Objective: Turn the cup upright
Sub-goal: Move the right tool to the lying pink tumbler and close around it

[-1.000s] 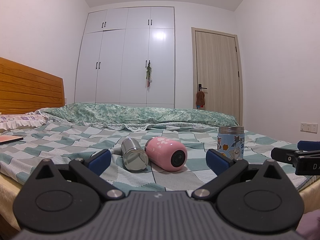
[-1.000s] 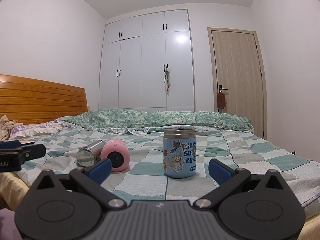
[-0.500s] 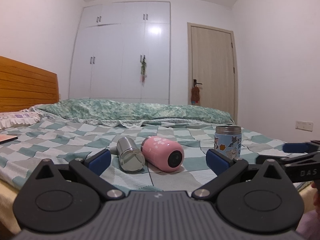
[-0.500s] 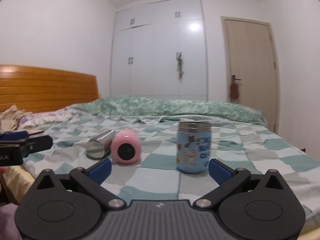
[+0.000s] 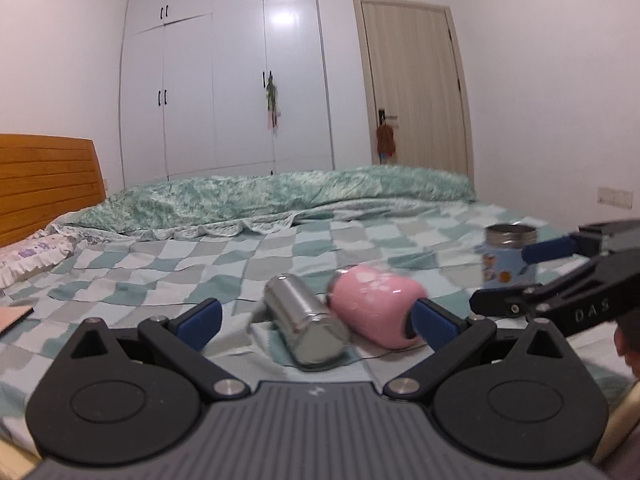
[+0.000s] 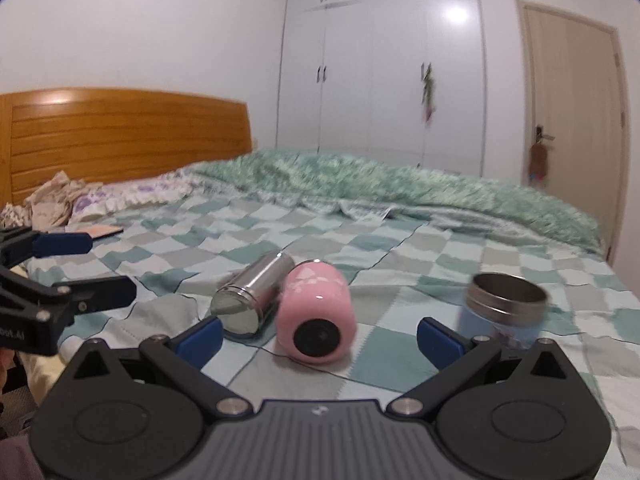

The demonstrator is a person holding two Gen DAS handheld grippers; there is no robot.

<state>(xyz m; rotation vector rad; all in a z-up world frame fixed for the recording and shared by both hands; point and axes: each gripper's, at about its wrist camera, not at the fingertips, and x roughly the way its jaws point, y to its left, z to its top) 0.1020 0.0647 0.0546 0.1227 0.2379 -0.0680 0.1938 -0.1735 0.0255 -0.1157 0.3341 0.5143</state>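
A pink cup (image 5: 376,310) (image 6: 316,316) lies on its side on the checked bedspread, touching a steel cup (image 5: 306,326) (image 6: 250,298) that also lies on its side. A blue cartoon cup (image 5: 506,256) (image 6: 506,308) stands upright to their right. My left gripper (image 5: 316,322) is open and empty, close in front of the two lying cups. My right gripper (image 6: 318,334) is open and empty, with the pink cup between its fingers' line of sight. Each gripper shows in the other's view: the right one (image 5: 560,276) at the right edge, the left one (image 6: 60,268) at the left edge.
The checked bedspread (image 6: 400,248) covers the bed, with a rumpled green quilt (image 5: 280,196) across the back. A wooden headboard (image 6: 120,140) and pillows (image 6: 120,196) are on the left. A flat pink item (image 6: 96,232) lies near the pillows. White wardrobe and door stand behind.
Both grippers have moved forward and higher over the bed, closer to the lying cups. The right gripper has swung left toward the pink cup. The cups have not moved.
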